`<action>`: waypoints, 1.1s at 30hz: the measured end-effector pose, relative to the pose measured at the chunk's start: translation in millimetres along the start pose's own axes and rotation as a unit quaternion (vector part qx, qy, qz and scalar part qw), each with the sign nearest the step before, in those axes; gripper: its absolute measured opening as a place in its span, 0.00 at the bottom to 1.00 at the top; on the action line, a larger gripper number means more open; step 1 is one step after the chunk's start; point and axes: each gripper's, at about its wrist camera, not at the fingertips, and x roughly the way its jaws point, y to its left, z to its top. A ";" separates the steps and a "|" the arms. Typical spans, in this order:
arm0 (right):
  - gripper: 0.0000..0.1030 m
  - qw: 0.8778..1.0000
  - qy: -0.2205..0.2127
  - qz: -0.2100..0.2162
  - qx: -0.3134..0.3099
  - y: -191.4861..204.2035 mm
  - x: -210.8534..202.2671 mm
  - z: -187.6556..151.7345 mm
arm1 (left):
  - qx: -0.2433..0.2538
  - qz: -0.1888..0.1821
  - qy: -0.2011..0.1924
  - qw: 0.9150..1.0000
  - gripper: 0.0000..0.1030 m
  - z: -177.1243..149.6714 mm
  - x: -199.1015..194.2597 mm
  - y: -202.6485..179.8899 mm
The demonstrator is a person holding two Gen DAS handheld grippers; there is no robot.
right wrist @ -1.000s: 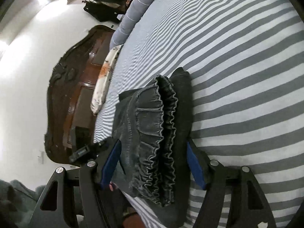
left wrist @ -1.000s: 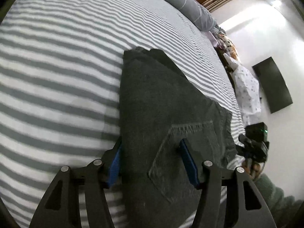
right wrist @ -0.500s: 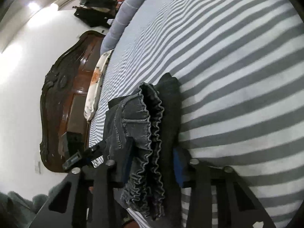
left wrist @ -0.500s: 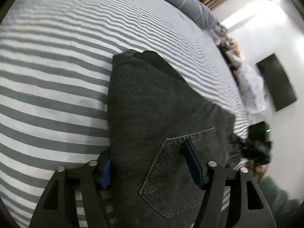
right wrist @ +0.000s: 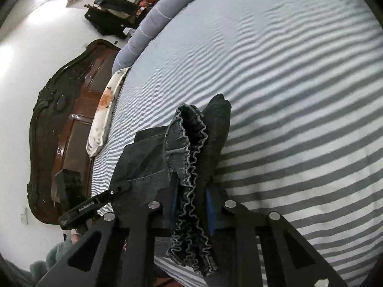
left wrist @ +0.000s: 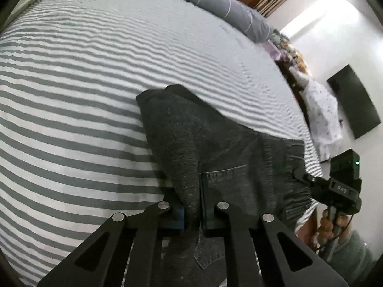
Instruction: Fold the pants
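Note:
Dark grey denim pants [left wrist: 215,143] lie folded on the striped bed sheet [left wrist: 71,95]. My left gripper [left wrist: 192,212] is shut on a pinched fold of the pants near the back pocket [left wrist: 229,179]. My right gripper [right wrist: 191,205] is shut on the ruffled elastic waistband [right wrist: 191,157] of the pants [right wrist: 215,129]. Each gripper shows in the other view: the right one in the left wrist view [left wrist: 335,186], the left one in the right wrist view [right wrist: 95,203]. The cloth is gathered and raised slightly at both grips.
A grey bolster [left wrist: 215,2] runs along the far side of the bed. A dark wooden headboard [right wrist: 62,124] and a floral pillow [right wrist: 105,112] are to the left in the right wrist view. A dark screen [left wrist: 354,105] hangs on the white wall.
Both grippers went from open, straddling the pants, to shut on the cloth. The denim is now bunched and lifted at both grips.

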 end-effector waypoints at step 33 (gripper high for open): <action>0.54 0.990 0.016 -0.122 -0.070 53.0 91.8 54.9 | 0.010 0.131 -0.029 0.991 0.27 61.4 3.7 61.4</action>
